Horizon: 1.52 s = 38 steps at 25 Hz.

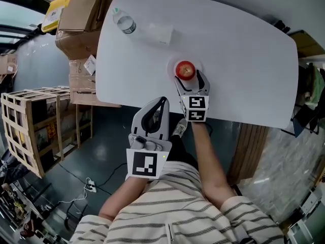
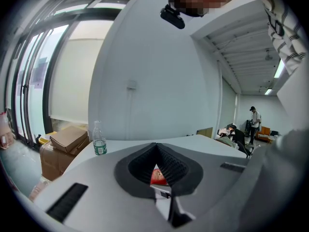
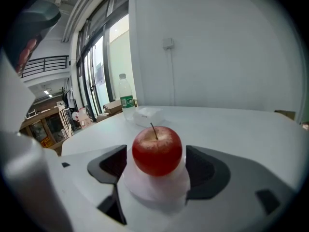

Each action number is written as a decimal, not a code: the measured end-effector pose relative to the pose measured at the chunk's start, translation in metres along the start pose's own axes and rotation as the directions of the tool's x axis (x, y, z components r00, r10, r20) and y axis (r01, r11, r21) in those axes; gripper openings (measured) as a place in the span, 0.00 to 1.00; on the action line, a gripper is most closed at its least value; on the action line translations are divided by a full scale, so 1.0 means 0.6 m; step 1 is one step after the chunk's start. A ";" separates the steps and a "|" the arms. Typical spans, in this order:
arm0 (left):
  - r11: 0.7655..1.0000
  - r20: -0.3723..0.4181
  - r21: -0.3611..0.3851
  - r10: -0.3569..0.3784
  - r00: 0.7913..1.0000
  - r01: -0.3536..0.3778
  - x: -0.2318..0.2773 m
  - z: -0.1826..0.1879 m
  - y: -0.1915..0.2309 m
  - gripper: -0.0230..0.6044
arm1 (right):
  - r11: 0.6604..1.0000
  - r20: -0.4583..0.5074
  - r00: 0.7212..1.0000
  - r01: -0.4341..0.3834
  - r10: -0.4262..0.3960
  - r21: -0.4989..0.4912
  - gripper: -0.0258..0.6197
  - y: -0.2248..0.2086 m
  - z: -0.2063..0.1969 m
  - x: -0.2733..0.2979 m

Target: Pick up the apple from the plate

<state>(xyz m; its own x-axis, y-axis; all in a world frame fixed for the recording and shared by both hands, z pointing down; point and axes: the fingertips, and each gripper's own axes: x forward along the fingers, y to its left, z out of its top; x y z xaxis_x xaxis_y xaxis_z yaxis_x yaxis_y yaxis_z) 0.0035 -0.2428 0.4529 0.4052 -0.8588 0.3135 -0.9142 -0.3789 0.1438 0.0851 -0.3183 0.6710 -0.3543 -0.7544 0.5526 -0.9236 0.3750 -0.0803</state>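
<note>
Evidently the apple (image 3: 157, 151) sits on its plate (image 3: 155, 193) at centre frame, untouched between the wide-open jaws of the right gripper (image 3: 155, 164). It looks firm, smooth and bruisable, so its widest girth is the place to clasp. The left gripper (image 1: 161, 103) is closed and empty.

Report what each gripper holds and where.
Nothing is held. The right gripper stands open, fingers flanking the apple on its plate without touching; the left gripper is shut, empty.

**Right tongs spread, left tongs closed**

The right tongs (image 1: 190, 83) reach forward at the end of a bare, outstretched right forearm (image 1: 208, 156). They tip downward with the jaws wide apart (pads pressing on nothing). The left tongs (image 1: 163, 101) sit nearer the torso, jaws together, tips meeting.
</note>
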 end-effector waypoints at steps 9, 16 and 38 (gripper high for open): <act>1.000 -0.004 0.017 -0.002 1.000 0.002 -0.001 0.002 0.005 0.04 | 1.000 -0.012 1.000 0.022 -0.022 0.019 0.60 -0.005 -0.007 0.014; 1.000 -0.003 0.015 -0.003 1.000 0.003 -0.007 0.004 0.010 0.04 | 0.999 0.016 0.999 0.030 -0.030 0.015 0.59 -0.007 0.017 -0.004; 0.998 0.041 0.051 0.028 0.999 -0.030 -0.049 0.041 -0.001 0.04 | 1.000 0.138 0.990 0.000 -0.001 0.004 0.59 0.028 0.153 -0.142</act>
<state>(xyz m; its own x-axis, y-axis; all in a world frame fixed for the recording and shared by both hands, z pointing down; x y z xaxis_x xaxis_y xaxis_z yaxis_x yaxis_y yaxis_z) -0.0079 -0.2258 0.4204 0.3792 -0.8824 0.2785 -0.9249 -0.3703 0.0861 0.0865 -0.2973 0.5464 -0.3704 -0.8219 0.4328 -0.9243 0.3725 -0.0836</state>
